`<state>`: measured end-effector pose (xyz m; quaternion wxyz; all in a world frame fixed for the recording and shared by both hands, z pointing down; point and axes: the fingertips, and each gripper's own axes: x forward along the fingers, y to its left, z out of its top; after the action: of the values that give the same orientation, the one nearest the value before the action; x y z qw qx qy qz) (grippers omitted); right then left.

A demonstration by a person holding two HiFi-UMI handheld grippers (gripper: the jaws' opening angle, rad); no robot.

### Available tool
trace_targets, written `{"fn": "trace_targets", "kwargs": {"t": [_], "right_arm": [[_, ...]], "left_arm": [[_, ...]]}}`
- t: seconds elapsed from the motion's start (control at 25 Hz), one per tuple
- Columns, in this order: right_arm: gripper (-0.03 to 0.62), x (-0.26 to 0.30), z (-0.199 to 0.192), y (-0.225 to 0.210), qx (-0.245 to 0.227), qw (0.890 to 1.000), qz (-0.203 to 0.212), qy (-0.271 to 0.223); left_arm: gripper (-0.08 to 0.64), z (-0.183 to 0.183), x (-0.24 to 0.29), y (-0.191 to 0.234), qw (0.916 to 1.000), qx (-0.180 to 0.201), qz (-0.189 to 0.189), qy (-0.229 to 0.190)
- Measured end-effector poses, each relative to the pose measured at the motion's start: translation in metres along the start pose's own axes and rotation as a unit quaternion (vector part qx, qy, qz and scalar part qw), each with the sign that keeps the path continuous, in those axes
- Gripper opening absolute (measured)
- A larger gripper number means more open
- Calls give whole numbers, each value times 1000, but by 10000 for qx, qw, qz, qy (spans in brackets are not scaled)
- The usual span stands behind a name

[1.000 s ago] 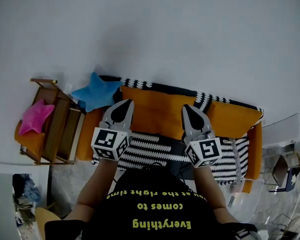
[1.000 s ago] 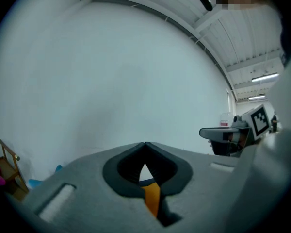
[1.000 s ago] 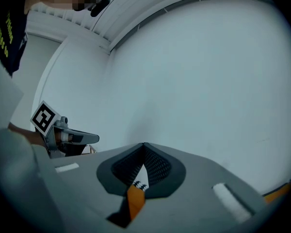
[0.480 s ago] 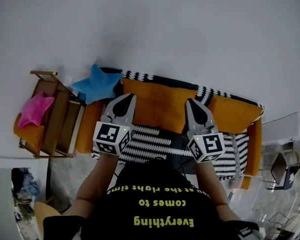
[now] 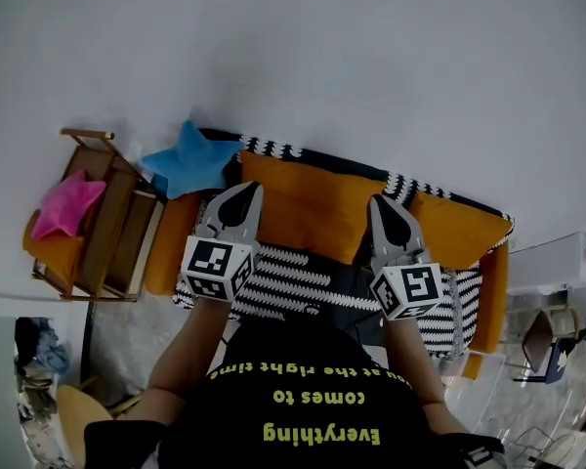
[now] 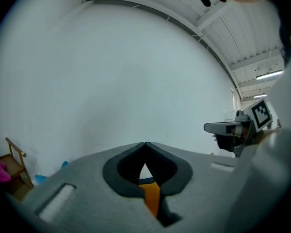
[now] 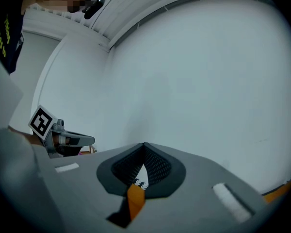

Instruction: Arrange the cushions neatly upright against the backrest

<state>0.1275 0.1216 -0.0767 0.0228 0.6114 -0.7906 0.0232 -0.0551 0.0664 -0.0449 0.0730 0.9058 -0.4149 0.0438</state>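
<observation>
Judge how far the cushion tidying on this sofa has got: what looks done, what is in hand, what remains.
Done, apparently: the large orange cushion and the smaller orange cushion stand against the back of the sofa. In hand: nothing; the left claw and right claw are shut and empty. Left: the blue star cushion sits at the sofa's left end, and the pink star cushion lies on the wooden rack beside it.

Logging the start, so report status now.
Left gripper shut, empty; right gripper shut, empty. Two orange cushions upright at the back of the sofa; blue star cushion at its left end. Pink star cushion off on the wooden-framed seat. No obstruction seen.
</observation>
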Motion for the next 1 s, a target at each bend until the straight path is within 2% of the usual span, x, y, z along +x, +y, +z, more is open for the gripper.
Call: {"fn": "trace_targets", "kwargs": {"t": [0.36, 0.6, 0.84, 1.0], "right_arm": [[11, 21, -5, 2, 73, 9993, 354, 23], [11, 39, -17, 1, 196, 9979, 619, 77], [11, 64, -67, -22, 331, 9953, 683, 595], [11, 79, -100, -36, 548, 9914, 711, 954]], "left_arm": [[0, -6, -9, 15, 9990, -15, 449, 51], [0, -19, -4, 20, 9970, 210, 705, 257], [0, -35, 2, 24, 9953, 110, 832, 490], [0, -55, -11, 37, 9906, -16, 1139, 757]]}}
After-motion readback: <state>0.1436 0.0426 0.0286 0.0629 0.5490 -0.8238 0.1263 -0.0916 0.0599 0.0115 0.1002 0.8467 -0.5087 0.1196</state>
